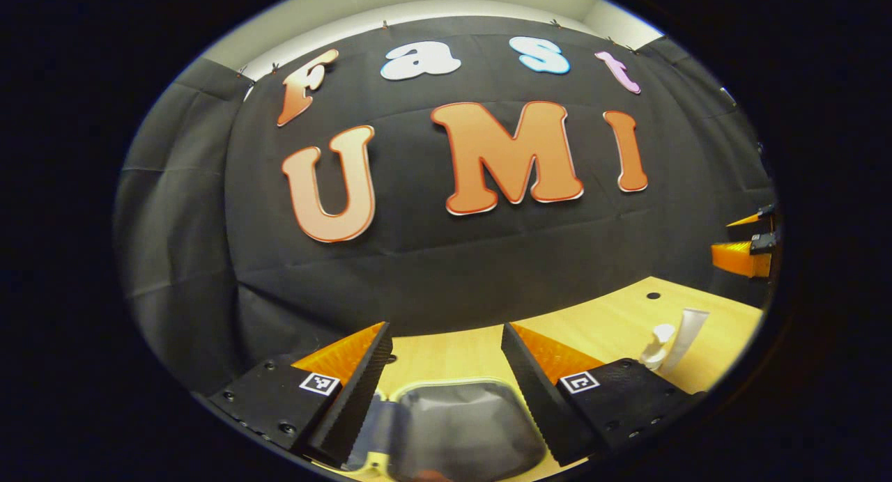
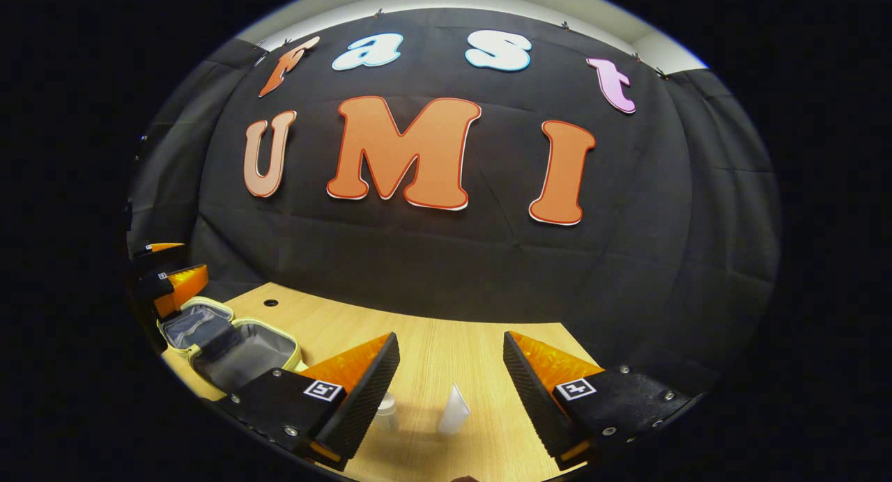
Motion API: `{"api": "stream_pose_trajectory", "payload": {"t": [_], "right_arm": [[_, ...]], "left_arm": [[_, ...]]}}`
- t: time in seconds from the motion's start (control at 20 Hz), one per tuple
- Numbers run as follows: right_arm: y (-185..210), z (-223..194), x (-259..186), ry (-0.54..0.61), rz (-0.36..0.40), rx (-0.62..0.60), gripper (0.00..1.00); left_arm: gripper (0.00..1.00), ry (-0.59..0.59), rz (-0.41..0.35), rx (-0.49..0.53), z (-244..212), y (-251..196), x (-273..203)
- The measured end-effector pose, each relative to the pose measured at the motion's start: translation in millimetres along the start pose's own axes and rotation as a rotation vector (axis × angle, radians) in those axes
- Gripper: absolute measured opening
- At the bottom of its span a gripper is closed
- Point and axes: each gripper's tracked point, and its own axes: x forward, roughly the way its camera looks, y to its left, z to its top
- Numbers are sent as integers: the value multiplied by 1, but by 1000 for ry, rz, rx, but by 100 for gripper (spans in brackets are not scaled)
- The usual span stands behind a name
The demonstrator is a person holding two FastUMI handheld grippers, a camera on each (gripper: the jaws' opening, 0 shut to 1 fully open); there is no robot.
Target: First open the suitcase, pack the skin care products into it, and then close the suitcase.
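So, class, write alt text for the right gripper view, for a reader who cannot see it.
The right gripper hovers with its fingers apart above a white tube and a small clear bottle on a wooden table. To the left sits an open suitcase with grey lining, and the left gripper is above it.

Square tag (image 1: 320, 383) on each gripper mount
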Motion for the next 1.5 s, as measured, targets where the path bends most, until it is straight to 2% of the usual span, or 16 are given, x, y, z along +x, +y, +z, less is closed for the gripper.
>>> {"api": "stream_pose_trajectory", "payload": {"t": [0.4,0.8,1.05,1.5], "right_arm": [[-13,-37,-2,50,36,-14,95],[-36,-83,7,134,27,-14,95],[-42,-104,15,163,36,-18,95],[-42,-143,29,211,90,-40,96]], "left_arm": [[99,23,-188,30,-29,-121,4],[99,114,-396,89,-96,-231,13],[99,193,-445,84,-137,-268,29],[100,275,-478,42,-192,-305,63]]}}
